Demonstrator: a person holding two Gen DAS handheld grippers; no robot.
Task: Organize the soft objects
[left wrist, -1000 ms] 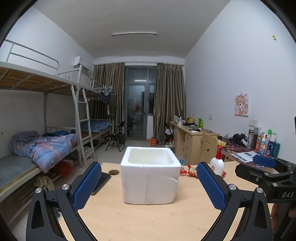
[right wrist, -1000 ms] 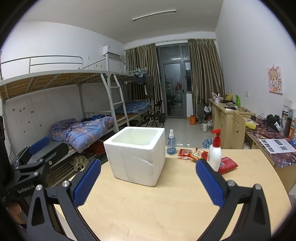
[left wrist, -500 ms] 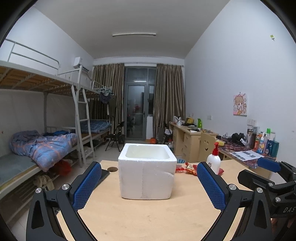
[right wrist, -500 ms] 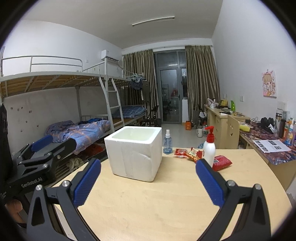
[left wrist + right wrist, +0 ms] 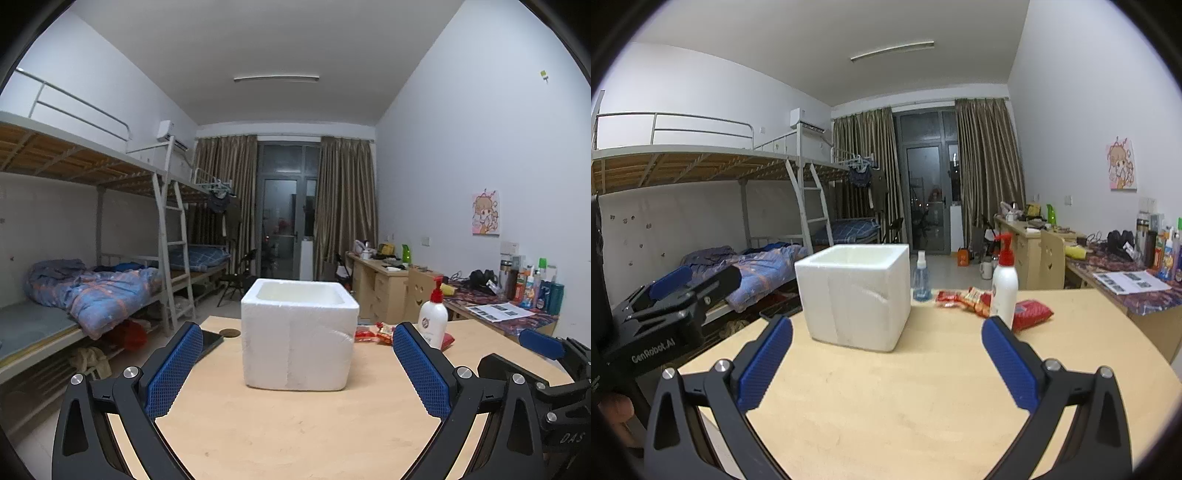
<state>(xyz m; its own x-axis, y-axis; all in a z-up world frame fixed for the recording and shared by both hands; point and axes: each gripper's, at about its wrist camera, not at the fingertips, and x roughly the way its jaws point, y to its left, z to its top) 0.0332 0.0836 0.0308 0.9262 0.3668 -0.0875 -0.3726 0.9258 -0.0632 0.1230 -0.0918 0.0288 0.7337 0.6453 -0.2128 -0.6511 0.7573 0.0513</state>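
Observation:
A white foam box (image 5: pixel 298 339) (image 5: pixel 855 295) stands open-topped in the middle of a round wooden table (image 5: pixel 295 424) (image 5: pixel 905 398). Red snack packets (image 5: pixel 964 297) (image 5: pixel 373 328) lie to its right, behind a white pump bottle (image 5: pixel 1004 284) (image 5: pixel 433 317); another red packet (image 5: pixel 1032 314) lies beside the bottle. My left gripper (image 5: pixel 295 369) is open and empty, facing the box from a short distance. My right gripper (image 5: pixel 886 362) is open and empty too, aimed between box and bottle. Each gripper shows at the edge of the other's view.
A small blue spray bottle (image 5: pixel 921 277) stands behind the box. A dark flat phone-like object (image 5: pixel 210 341) lies at the table's left edge. Bunk beds (image 5: pixel 74 288) line the left wall and cluttered desks (image 5: pixel 498 295) the right.
Both views have dropped and tilted up a little, so the box sits lower in view and looks slightly farther away. Both grippers stay open and empty.

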